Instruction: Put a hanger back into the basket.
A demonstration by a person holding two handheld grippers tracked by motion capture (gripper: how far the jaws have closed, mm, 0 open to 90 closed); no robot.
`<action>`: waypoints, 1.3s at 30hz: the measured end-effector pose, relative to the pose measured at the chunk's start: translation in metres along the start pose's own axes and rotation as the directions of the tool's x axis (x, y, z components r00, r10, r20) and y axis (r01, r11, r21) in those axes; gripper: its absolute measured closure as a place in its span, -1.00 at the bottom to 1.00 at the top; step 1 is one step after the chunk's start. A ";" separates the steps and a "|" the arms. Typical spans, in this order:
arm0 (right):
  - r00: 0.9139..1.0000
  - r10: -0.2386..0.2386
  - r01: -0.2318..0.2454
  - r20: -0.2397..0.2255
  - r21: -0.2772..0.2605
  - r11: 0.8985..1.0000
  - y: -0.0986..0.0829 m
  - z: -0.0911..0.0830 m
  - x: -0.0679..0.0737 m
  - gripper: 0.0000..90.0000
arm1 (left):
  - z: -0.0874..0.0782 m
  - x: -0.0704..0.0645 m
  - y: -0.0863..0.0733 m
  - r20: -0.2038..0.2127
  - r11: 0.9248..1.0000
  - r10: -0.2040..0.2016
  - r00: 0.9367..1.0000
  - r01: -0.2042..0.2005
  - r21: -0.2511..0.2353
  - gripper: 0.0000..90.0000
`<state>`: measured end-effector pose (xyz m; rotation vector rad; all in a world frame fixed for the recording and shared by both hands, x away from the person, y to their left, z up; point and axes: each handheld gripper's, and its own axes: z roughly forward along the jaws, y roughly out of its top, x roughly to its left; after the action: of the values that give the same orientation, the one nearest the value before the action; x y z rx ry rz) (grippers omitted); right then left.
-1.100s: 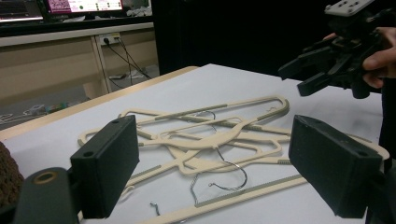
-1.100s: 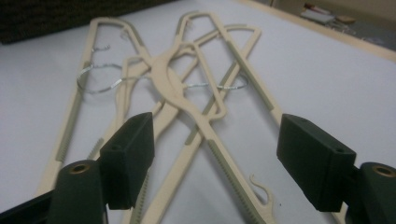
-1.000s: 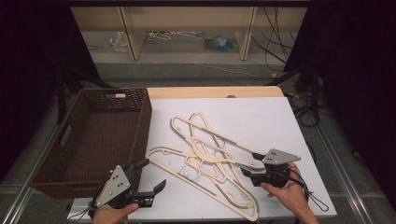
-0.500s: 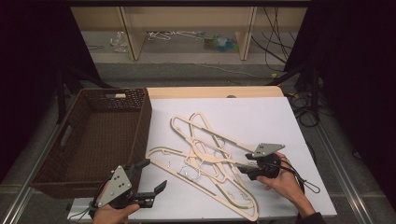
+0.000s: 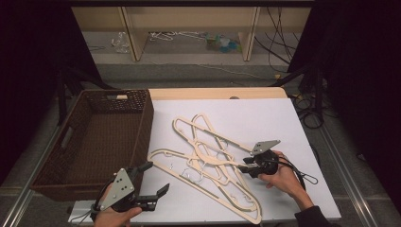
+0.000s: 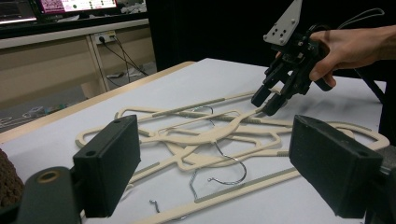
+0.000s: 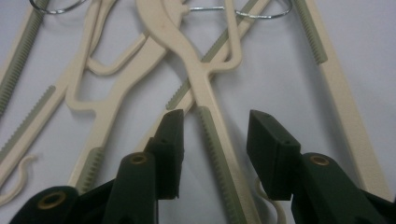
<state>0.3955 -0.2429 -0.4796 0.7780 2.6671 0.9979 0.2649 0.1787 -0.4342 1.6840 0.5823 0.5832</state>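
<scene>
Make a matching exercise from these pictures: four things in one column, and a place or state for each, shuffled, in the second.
Things:
1. left gripper
2. right gripper
3. wicker basket
4. hangers

Places or states:
A. lying tangled in a pile on the white table top
B. open, held near the table's front edge, nothing between its jaws
C. standing at the table's left side
D. open, jaws set either side of one hanger's arm

Pairs: 1-B, 2-D, 3-C, 4-A
</scene>
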 end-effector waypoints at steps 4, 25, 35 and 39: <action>1.000 -0.019 0.020 -0.011 0.027 0.999 0.000 0.001 -0.001 0.36 | 0.000 0.000 0.000 0.003 1.000 0.007 1.000 -0.007 0.004 -0.63; 0.973 -0.227 0.230 -0.044 0.056 0.972 0.006 0.001 0.004 0.77 | 0.001 -0.002 -0.001 -0.001 1.000 0.017 1.000 -0.017 0.017 -0.62; 0.963 -0.268 0.270 -0.040 0.046 0.962 0.014 -0.023 0.008 0.77 | 0.005 -0.007 -0.003 0.019 0.995 0.068 0.998 -0.069 0.065 -0.48; 0.964 -0.260 0.263 -0.051 0.060 0.963 0.014 -0.033 0.013 0.77 | 0.012 -0.008 -0.005 0.021 0.991 0.097 0.995 -0.098 0.091 -0.49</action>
<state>0.3789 -0.2455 -0.4455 0.4030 2.7578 0.8713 0.2665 0.1651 -0.4416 1.8106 0.5239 0.6199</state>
